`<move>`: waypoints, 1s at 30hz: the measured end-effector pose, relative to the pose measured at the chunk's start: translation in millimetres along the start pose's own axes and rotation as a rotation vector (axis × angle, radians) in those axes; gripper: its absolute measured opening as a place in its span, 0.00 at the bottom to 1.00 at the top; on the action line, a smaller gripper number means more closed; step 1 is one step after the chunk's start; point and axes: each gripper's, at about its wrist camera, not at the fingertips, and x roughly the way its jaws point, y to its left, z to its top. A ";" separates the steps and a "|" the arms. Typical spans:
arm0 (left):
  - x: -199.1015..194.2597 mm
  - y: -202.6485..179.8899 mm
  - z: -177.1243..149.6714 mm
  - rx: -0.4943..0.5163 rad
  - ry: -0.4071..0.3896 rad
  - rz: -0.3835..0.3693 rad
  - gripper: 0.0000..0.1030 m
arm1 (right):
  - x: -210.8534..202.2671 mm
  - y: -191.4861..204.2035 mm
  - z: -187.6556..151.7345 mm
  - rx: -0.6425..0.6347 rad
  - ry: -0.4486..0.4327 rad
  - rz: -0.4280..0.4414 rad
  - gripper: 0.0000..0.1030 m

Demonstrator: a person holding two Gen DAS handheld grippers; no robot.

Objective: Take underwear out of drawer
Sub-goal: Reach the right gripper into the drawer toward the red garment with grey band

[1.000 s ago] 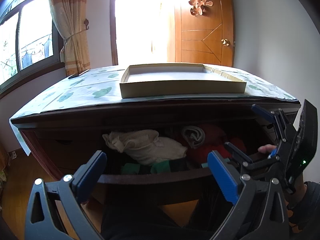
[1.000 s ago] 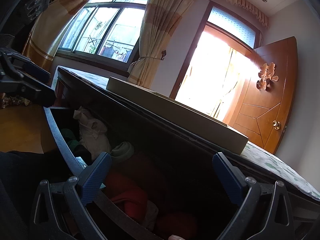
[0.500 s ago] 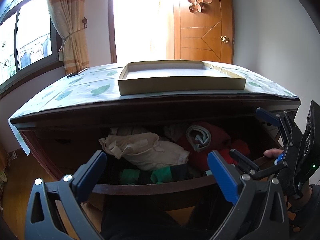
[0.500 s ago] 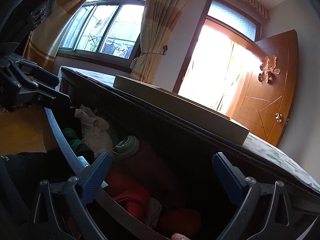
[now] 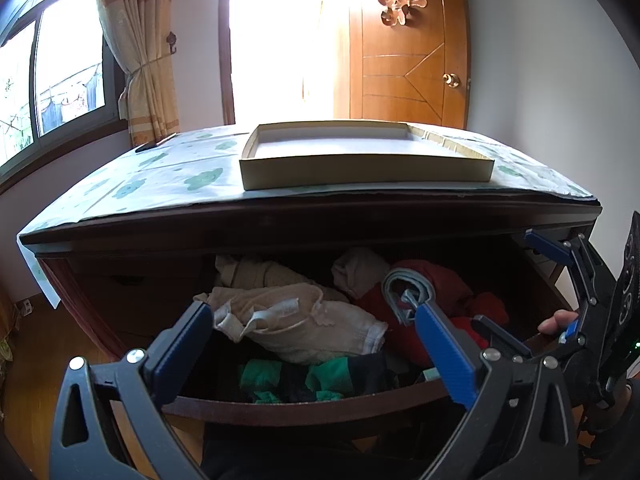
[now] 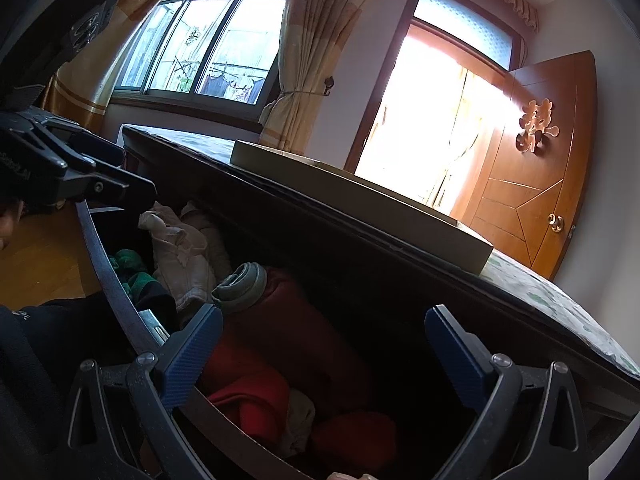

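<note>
Underwear [image 5: 304, 320]: cream bundle, soft, light, in drawer [image 5: 304, 404] left of red clothes [image 5: 440, 280]. Pinch its loose fold. Left gripper [image 5: 312, 344] and right gripper [image 6: 320, 344] both spread, empty.

Inside the open drawer [image 5: 304, 404]: crumpled garment [image 5: 304, 320] at left, rolled bundle [image 5: 408, 292] to its right, striped piece [image 5: 320, 376] in front against the drawer's front board; on the dresser top [image 5: 160, 176] above, shallow tray [image 5: 364, 168]; behind, door [image 5: 408, 72] at right, curtain [image 5: 140, 52] at left.

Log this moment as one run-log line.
drawer: open | cream garment: inside, untouched | left hand-held gripper: open, empty | right hand-held gripper: open, empty | tray: on top
</note>
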 end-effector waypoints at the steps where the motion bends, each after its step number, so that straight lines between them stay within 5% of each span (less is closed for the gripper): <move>1: 0.1 0.2 -0.4 -0.001 0.001 0.000 1.00 | -0.2 -0.8 0.3 0.003 0.005 0.002 0.99; 30: -1.9 1.7 -0.2 -0.010 0.005 -0.004 1.00 | -10.6 -5.5 0.4 0.068 0.135 0.066 0.99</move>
